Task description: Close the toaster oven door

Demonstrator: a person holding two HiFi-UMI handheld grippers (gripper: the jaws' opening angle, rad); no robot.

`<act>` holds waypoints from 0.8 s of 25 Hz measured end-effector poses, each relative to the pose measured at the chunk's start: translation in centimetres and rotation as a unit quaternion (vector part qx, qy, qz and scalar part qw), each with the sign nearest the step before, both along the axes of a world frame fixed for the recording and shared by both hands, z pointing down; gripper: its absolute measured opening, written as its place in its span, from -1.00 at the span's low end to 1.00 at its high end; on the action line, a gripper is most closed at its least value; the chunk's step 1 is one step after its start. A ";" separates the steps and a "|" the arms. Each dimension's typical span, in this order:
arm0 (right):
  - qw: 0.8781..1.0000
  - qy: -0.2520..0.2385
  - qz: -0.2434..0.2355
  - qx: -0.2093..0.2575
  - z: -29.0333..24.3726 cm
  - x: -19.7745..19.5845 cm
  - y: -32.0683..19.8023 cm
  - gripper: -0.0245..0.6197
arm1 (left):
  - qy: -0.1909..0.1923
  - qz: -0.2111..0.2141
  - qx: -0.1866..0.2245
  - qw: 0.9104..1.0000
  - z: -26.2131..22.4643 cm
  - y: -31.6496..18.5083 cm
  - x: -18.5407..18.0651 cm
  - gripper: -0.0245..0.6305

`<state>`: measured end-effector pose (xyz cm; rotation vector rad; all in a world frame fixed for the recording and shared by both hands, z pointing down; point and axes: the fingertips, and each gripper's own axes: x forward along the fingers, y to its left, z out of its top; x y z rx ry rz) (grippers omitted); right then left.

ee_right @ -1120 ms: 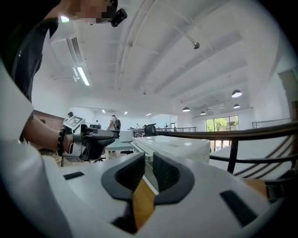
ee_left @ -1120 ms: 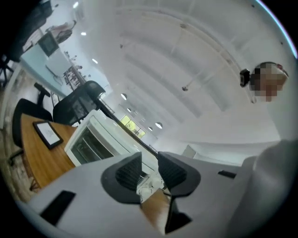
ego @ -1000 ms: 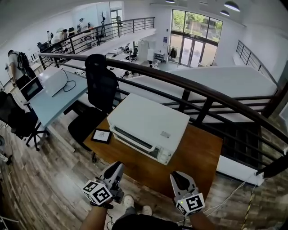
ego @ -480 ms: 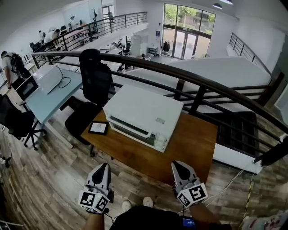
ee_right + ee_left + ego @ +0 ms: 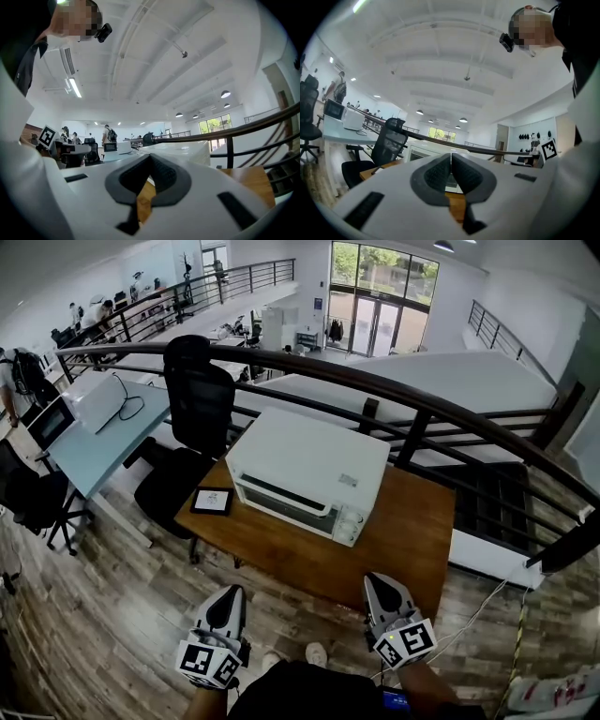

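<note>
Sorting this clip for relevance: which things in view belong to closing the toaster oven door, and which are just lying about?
Belong to the job:
- toaster oven
- its door, which looks shut
- left gripper and right gripper, both shut and empty
- wooden table under the oven

Lying about:
- small tablet on the table
- black office chair
- railing
- pale desk

White, grey-padded left claw, right claw
</note>
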<state>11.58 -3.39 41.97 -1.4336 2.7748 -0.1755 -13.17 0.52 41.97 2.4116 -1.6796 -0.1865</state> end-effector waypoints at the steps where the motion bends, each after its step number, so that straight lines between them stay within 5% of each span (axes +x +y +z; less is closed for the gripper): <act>1: 1.000 0.000 0.000 -0.001 0.0 -0.3 0.2 -0.94 | 0.000 0.004 0.001 1.000 -0.1 0.1 -0.1 -0.88; 20: 1.000 0.002 -0.010 -0.008 1.0 -3.7 -0.6 -0.94 | 0.010 0.012 -0.003 1.000 0.5 -1.2 -3.3 -0.88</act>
